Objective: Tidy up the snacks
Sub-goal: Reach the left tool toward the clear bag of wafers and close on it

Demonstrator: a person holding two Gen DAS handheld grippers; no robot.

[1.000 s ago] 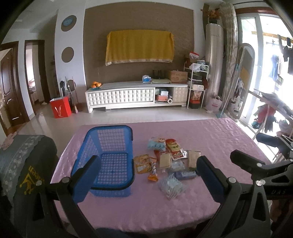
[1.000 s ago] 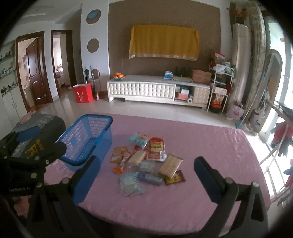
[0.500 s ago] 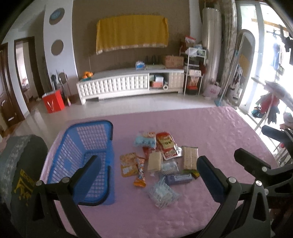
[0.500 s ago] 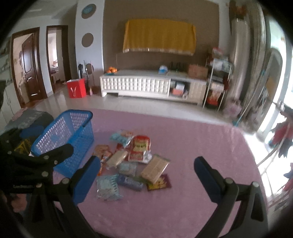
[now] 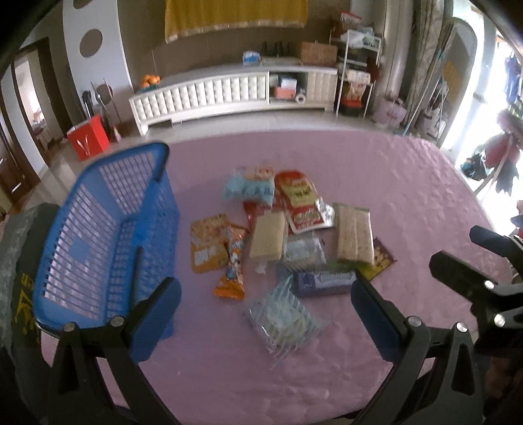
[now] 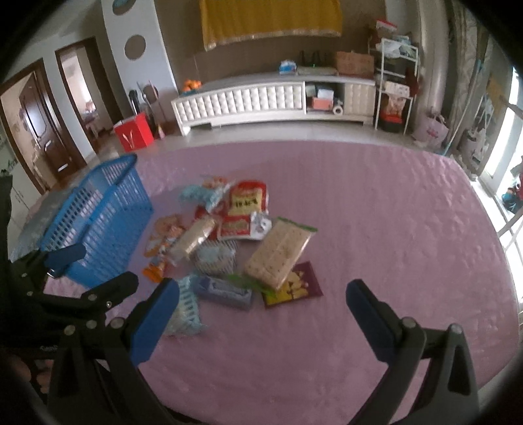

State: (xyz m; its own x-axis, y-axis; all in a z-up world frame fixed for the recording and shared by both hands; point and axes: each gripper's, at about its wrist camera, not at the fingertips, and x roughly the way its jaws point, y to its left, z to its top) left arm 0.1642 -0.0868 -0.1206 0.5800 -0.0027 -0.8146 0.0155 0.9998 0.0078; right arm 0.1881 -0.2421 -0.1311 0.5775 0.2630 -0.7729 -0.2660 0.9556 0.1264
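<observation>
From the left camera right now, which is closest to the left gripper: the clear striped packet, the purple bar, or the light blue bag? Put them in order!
Nearest the left gripper first:
1. Clear striped packet, right between the open jaws.
2. Purple bar, just beyond it, slightly right.
3. Light blue bag, at the pile's far end, toward the white cabinet.

Tablecloth (image 5: 408, 196) was pink w/ a quilted, dimpled texture. Basket (image 5: 108, 235) was bright blue, slatted lattice sides. Crackers pack (image 6: 278, 251) was pale tan, dotted, green-trimmed ends; under it a maroon packet (image 6: 294, 287) w/ yellow print. Red-and-yellow bag (image 5: 300, 199), light blue pouch (image 5: 248, 189), orange packet (image 5: 207, 243), purple-blue bar (image 5: 323, 279), clear pack (image 5: 282, 318) w/ pale blue stripes. Gripper pads (image 5: 153, 317) were blue on black frames. Wall cloth (image 6: 271, 19) was mustard yellow.
</observation>
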